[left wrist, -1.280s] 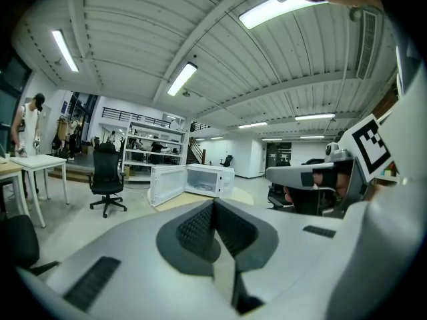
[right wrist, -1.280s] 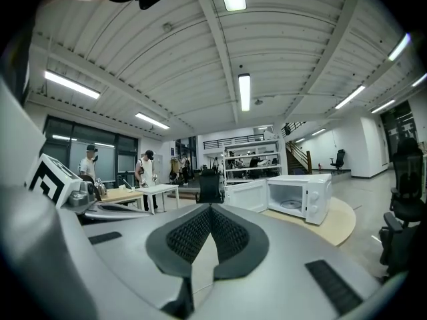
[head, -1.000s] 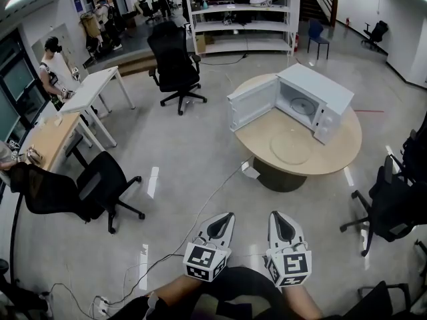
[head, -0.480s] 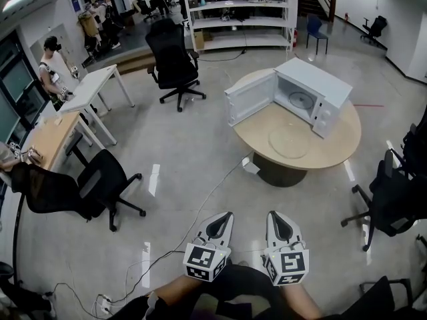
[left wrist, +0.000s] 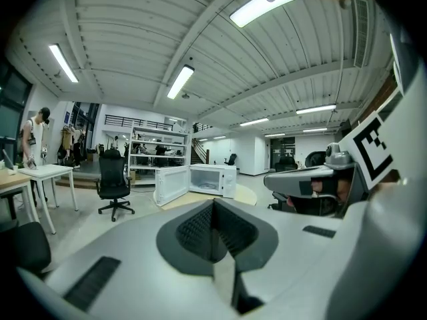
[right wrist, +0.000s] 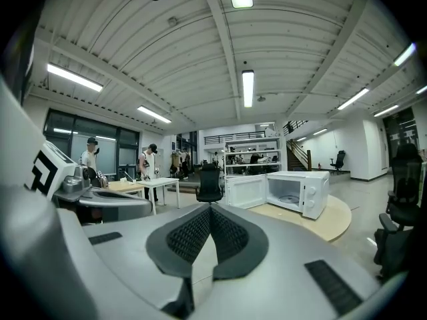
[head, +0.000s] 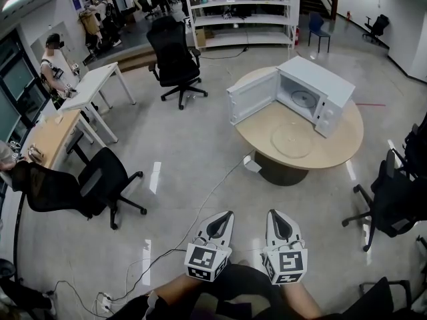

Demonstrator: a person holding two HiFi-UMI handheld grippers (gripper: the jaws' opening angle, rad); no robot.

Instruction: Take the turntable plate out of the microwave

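Note:
A white microwave (head: 313, 95) stands on a round wooden table (head: 333, 159) far ahead, its door (head: 251, 103) swung open to the left. A round disc (head: 303, 99) shows on its floor. On the tabletop in front of it lies a clear glass turntable plate (head: 291, 141). My left gripper (head: 223, 217) and right gripper (head: 276, 216) hang side by side low in the head view, well short of the table, both shut with nothing in them. The microwave (left wrist: 212, 181) shows small beyond the left gripper (left wrist: 213, 209), and the microwave (right wrist: 297, 193) likewise beyond the right gripper (right wrist: 210, 212).
Black office chairs stand at the back (head: 175, 62), at the left (head: 100, 182) and at the right (head: 393, 199). A cable (head: 200, 212) runs across the glossy floor to the table's foot. Desks (head: 87, 95) with a person (head: 53, 65) line the left side; shelving (head: 240, 12) is behind.
Only the head view has shifted slightly; both grippers stay where they were, and nothing on the table has moved.

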